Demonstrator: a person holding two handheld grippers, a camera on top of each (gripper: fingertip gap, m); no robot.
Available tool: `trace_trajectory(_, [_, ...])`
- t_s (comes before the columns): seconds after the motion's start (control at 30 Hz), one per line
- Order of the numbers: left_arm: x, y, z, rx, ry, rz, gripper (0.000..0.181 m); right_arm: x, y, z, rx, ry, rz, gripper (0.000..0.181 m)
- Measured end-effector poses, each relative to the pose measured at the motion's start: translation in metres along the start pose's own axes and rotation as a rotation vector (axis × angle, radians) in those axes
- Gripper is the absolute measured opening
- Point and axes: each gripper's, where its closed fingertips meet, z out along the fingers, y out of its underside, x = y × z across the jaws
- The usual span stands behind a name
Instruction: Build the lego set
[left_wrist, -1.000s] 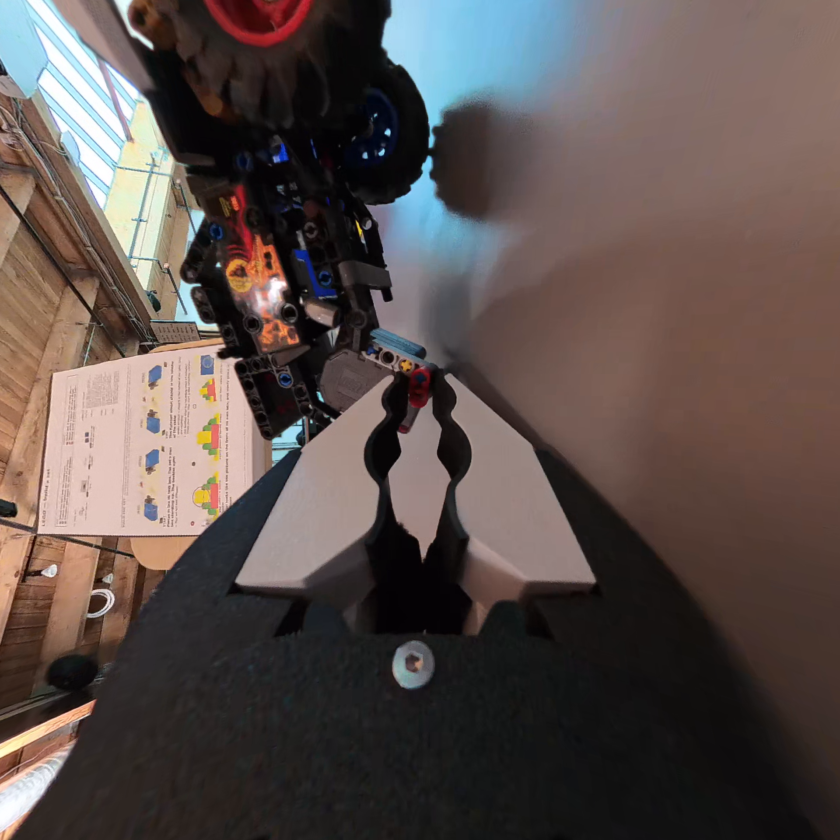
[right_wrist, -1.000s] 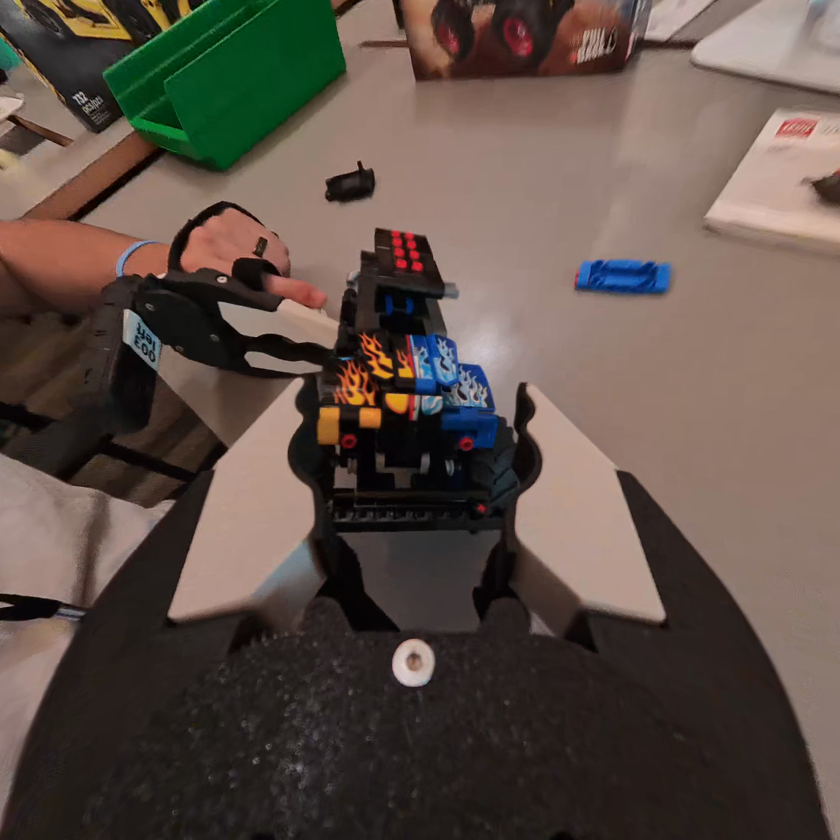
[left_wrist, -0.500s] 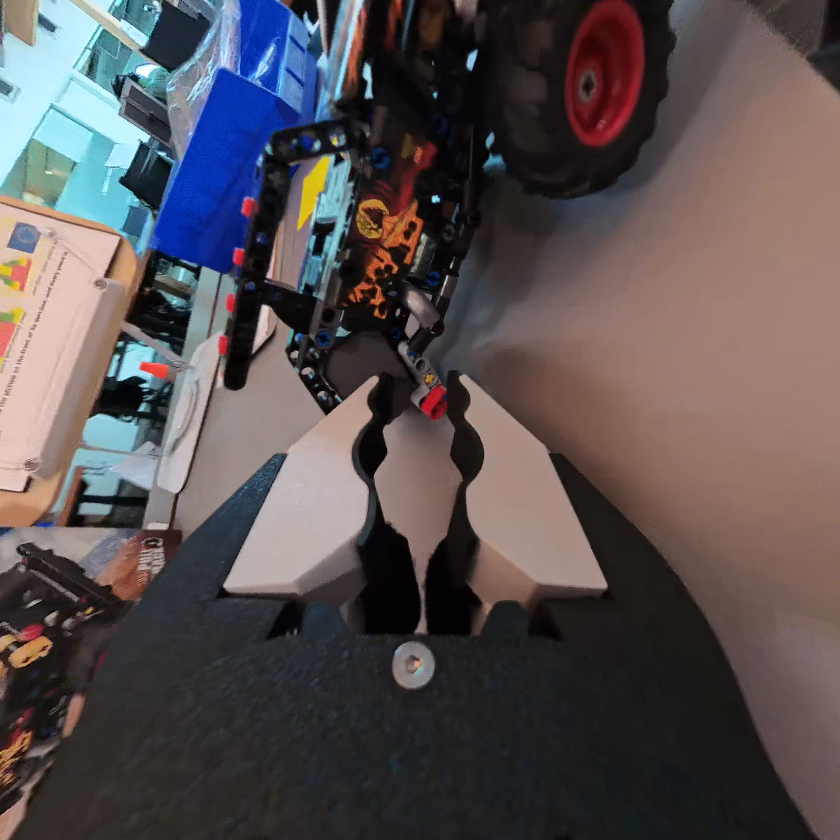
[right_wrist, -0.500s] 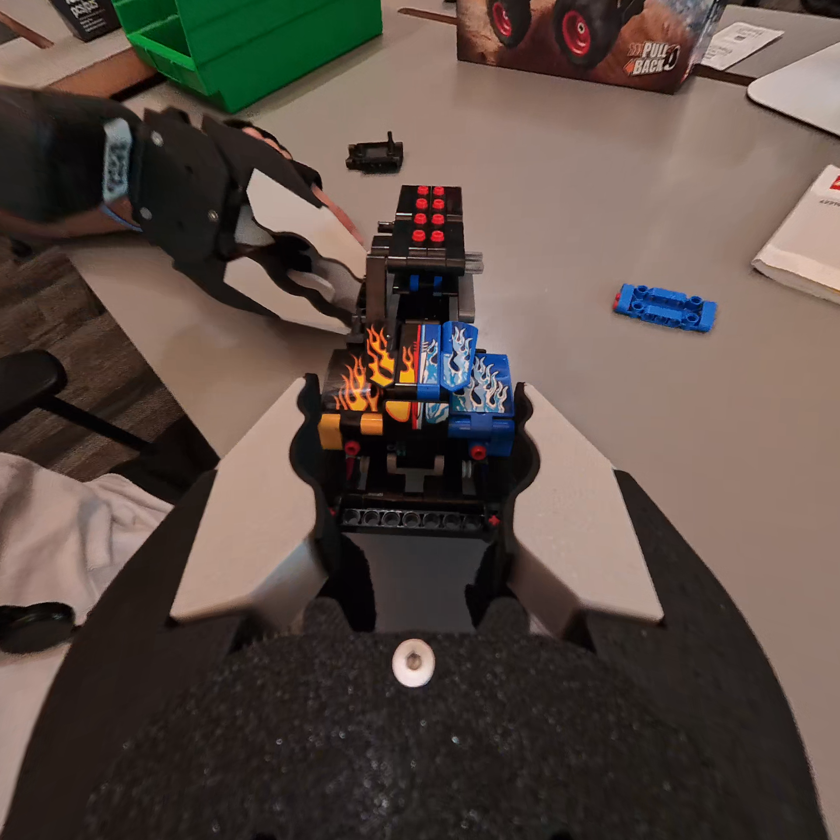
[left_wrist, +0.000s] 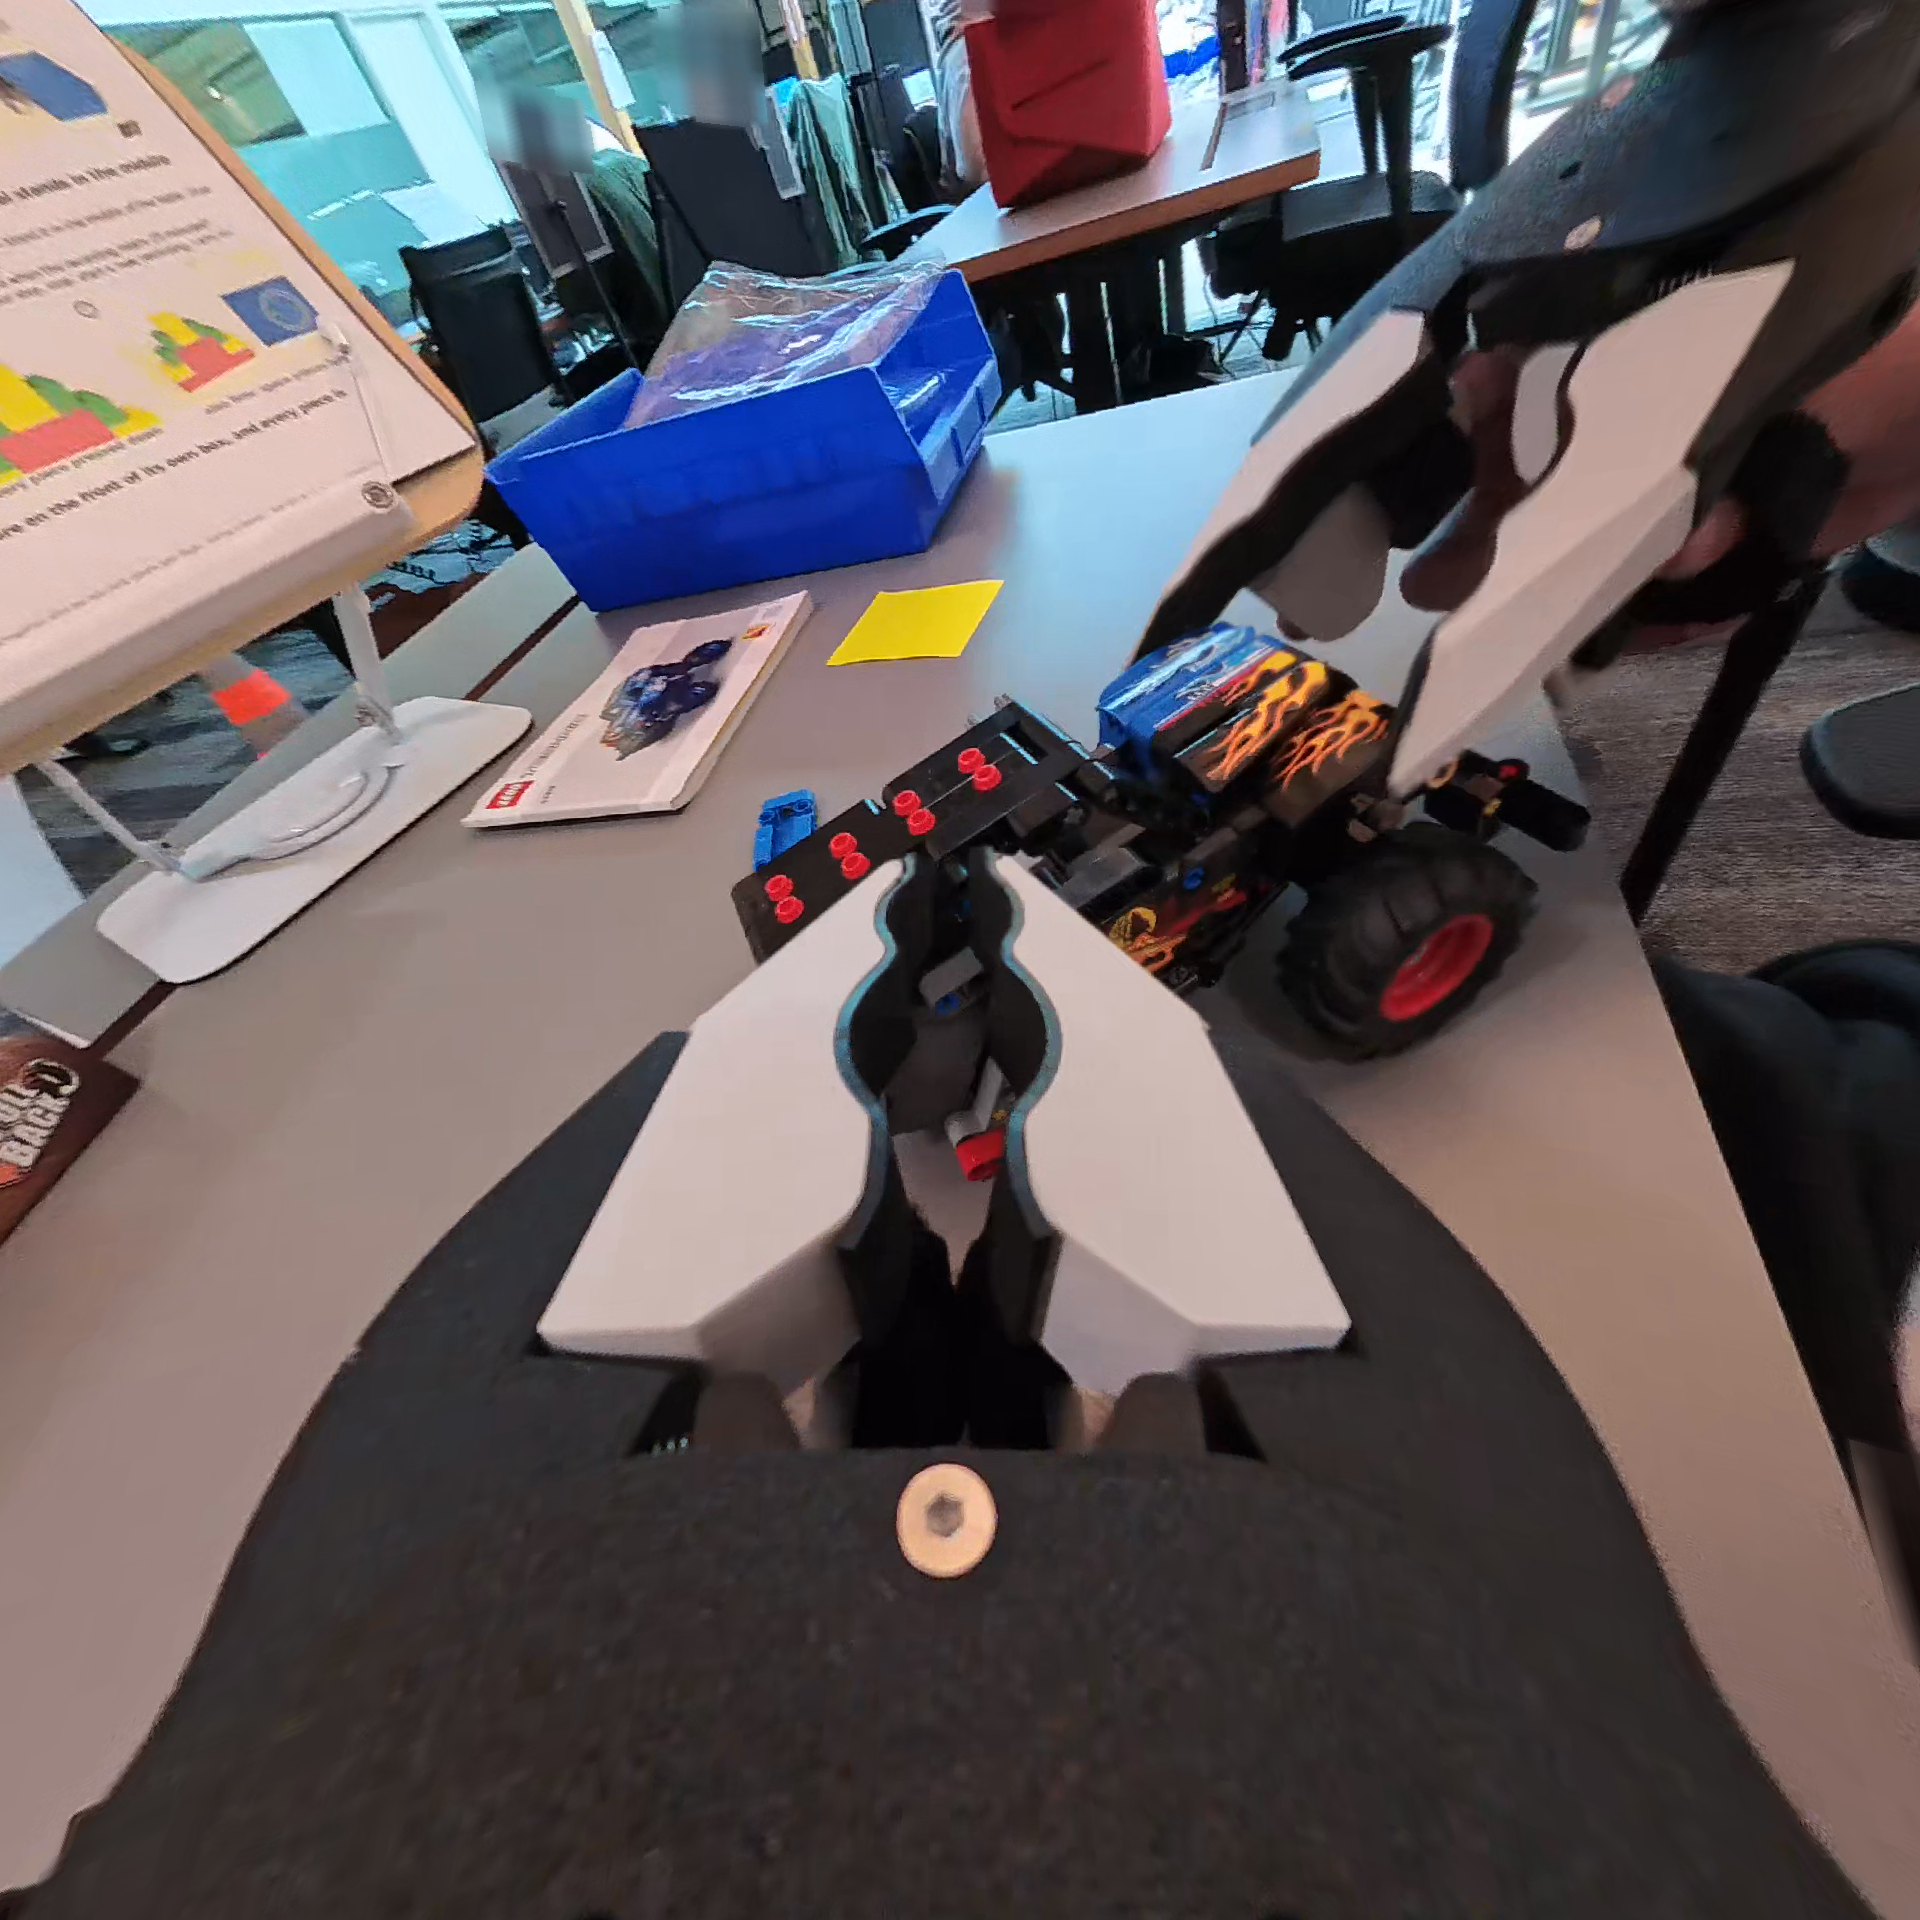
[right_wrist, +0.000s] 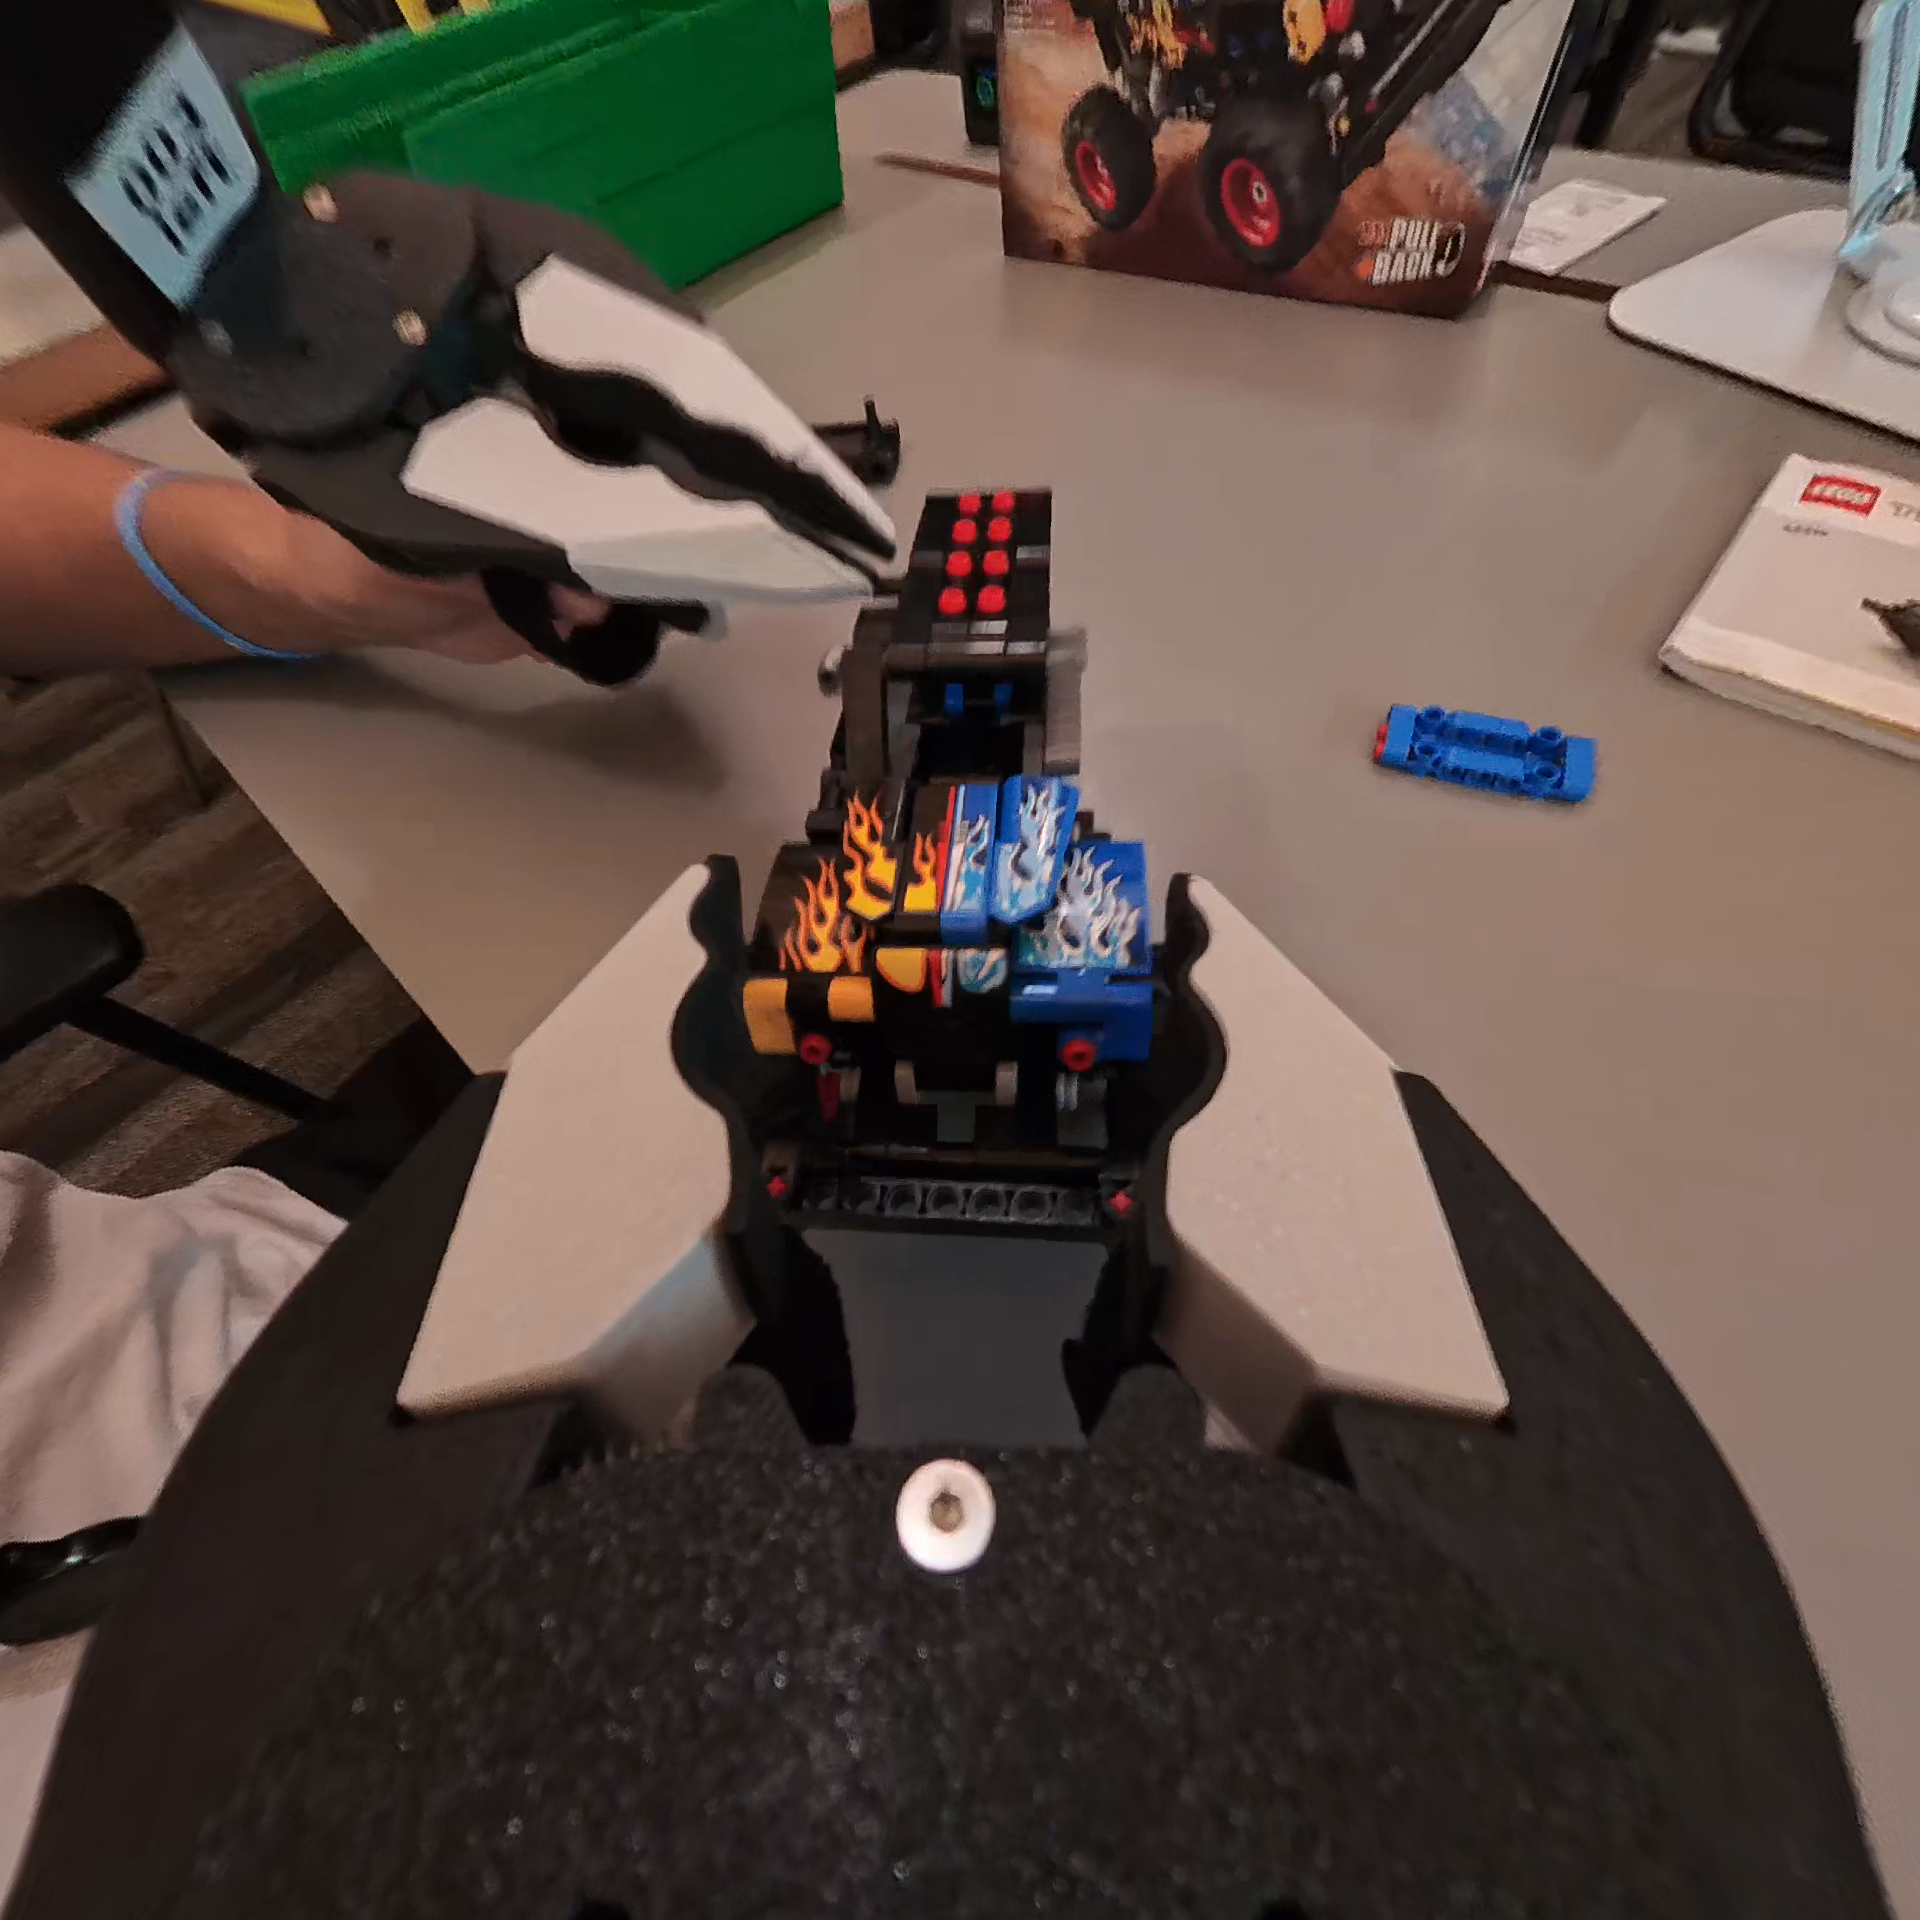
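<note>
A black toy brick truck (right_wrist: 914, 904) with orange and blue flame panels stands on the grey table (right_wrist: 1351, 987). My right gripper (right_wrist: 945, 878) is shut on its front, one finger on each side. In the left wrist view the truck (left_wrist: 1226, 883) shows one red-hubbed wheel (left_wrist: 1423, 956), with the right gripper (left_wrist: 1278, 717) over its front. My left gripper (left_wrist: 951, 868) is nearly closed at the truck's rear plate with red studs (left_wrist: 883, 821). A grey pin with a red end (left_wrist: 977, 1138) shows in the slit between its fingers. Whether it is pinched is unclear.
A blue brick plate (right_wrist: 1486, 753) and a booklet (right_wrist: 1808, 613) lie to the right. A small black part (right_wrist: 868, 436), a green bin (right_wrist: 623, 135) and the truck's box (right_wrist: 1247, 156) stand behind. A blue bin (left_wrist: 748, 478), a yellow note (left_wrist: 920, 620) and a sheet stand (left_wrist: 156, 364) show in the left wrist view. The gap from one gripper's tips to the other's is roughly 8 cm. It is some 15 cm from my right tips to the blue brick plate (right_wrist: 1486, 753). It turns up in the left wrist view (left_wrist: 784, 833) as well.
My left gripper has rolled upright and risen at the truck's rear left. The red-ended pin now sits deeper between its fingers. The right gripper keeps its hold on the truck.
</note>
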Motion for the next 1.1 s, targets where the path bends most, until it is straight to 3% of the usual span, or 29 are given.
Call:
trace_trajectory(0.2, [-0.003, 0.003, 0.002, -0.018, -0.069, 0.051, 0.007, 0.024, -0.027, 0.002, 0.025, -0.176, -0.120, 0.051])
trace_trajectory(0.4, [-0.012, 0.007, 0.000, -0.042, -0.134, 0.068, 0.007, 0.020, -0.034, 0.022, -0.034, -0.753, -0.214, 0.031])
trace_trajectory(0.5, [-0.019, 0.009, 0.001, -0.052, -0.175, 0.073, 0.006, 0.022, -0.035, 0.038, -0.129, -0.902, -0.298, 0.033])
trace_trajectory(0.7, [-0.029, 0.010, 0.005, -0.046, -0.189, 0.062, 0.004, 0.021, -0.033, 0.055, -0.155, -0.999, -0.459, 0.016])
trace_trajectory(0.87, [-0.028, 0.004, -0.001, 0.012, -0.053, 0.012, 0.007, 0.020, -0.034, 0.055, -0.080, -0.986, -0.451, 0.016])
trace_trajectory(0.93, [-0.014, -0.007, -0.006, 0.051, 0.120, -0.086, 0.034, 0.020, -0.033, 0.054, -0.056, -0.982, -0.449, 0.015])
trace_trajectory(1.03, [-0.008, 0.004, 0.002, -0.074, 0.284, -0.092, 0.087, 0.019, -0.033, 0.053, -0.024, -0.975, -0.454, 0.015])
trace_trajectory(1.1, [-0.010, 0.001, 0.011, -0.055, 0.371, -0.108, 0.085, 0.018, -0.034, 0.054, 0.002, -0.965, -0.474, 0.015])
